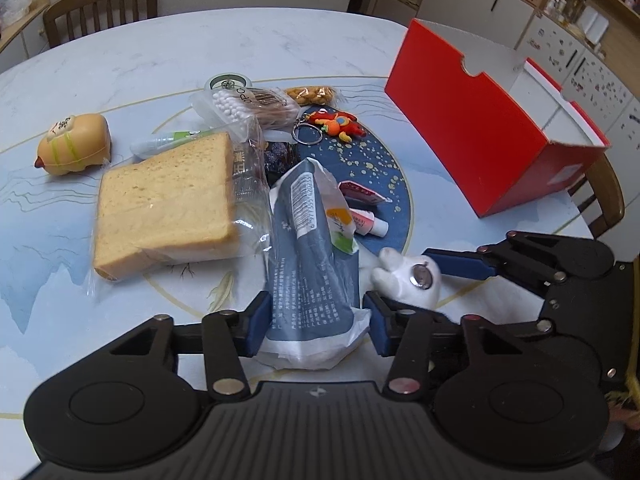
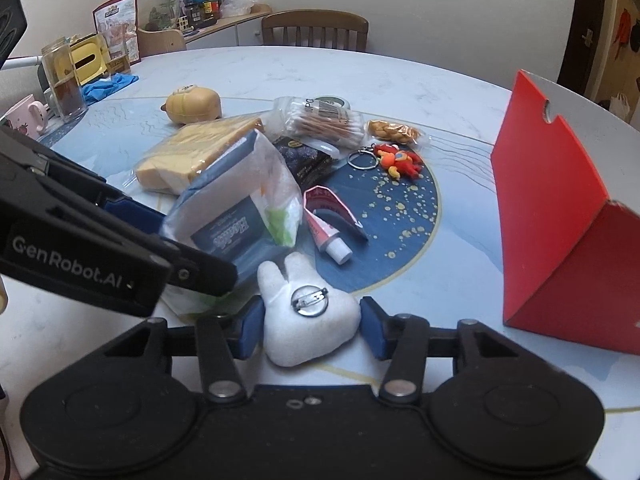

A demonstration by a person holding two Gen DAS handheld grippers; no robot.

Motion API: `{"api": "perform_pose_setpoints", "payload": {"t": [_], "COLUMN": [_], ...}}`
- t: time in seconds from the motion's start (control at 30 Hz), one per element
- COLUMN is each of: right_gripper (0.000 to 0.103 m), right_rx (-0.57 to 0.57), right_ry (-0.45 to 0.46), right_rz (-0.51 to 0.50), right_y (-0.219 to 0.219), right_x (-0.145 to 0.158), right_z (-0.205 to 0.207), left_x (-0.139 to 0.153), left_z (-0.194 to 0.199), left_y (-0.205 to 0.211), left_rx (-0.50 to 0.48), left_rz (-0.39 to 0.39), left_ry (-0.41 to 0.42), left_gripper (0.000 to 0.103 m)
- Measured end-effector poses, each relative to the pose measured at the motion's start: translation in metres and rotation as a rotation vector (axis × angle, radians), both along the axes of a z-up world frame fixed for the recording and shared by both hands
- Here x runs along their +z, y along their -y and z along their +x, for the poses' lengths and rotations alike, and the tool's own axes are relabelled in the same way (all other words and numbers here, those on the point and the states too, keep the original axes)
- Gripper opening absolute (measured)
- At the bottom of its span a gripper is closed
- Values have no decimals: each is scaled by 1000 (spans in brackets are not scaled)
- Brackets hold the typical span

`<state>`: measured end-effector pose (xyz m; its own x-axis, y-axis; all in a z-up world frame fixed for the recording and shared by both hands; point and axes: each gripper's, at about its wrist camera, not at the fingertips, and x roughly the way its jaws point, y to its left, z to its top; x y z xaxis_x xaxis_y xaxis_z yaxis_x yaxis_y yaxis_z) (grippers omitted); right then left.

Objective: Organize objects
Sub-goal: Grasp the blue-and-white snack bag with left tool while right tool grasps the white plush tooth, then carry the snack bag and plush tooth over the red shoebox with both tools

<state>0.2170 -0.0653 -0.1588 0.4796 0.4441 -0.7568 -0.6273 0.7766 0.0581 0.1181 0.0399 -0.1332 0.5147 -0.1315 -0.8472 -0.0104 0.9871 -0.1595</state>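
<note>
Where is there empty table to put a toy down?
Bare table lies beyond the pile, toward the chair, and between the keychain and the red box. There is also a patch in front of the bread, near the table's edge. The middle is crowded: bread, tissue pack, cotton swabs and small tubes lie touching or overlapping.

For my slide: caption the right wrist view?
Right gripper closing around a white plush pin beside a red box.

Fuzzy white plush badge (image 2: pixel 310 320), glossy table (image 2: pixel 280 72)

Wooden chair (image 2: pixel 315 30) behind table; pink mug (image 2: pixel 25 116), glass jar (image 2: pixel 64 80) at left
</note>
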Motion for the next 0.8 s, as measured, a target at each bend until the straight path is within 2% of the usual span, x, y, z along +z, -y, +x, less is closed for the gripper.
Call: {"api": "perform_pose_setpoints", "payload": {"t": [0.2, 0.5, 0.8], "right_gripper": [48, 48, 48], "right_rx": [-100, -246, -346], "right_ry": [-71, -106, -51], "right_rz": [4, 35, 69], "right_y": [20, 53, 76], "right_x": [5, 39, 91], "right_z": [-8, -17, -6], "left_x": [2, 21, 61], "left_z": [-6, -17, -7], "left_y": [6, 12, 21], "left_rx": [-81, -188, -295], "left_rz": [47, 88, 83], "left_ry": [6, 92, 223], "left_gripper": [33, 31, 31]}}
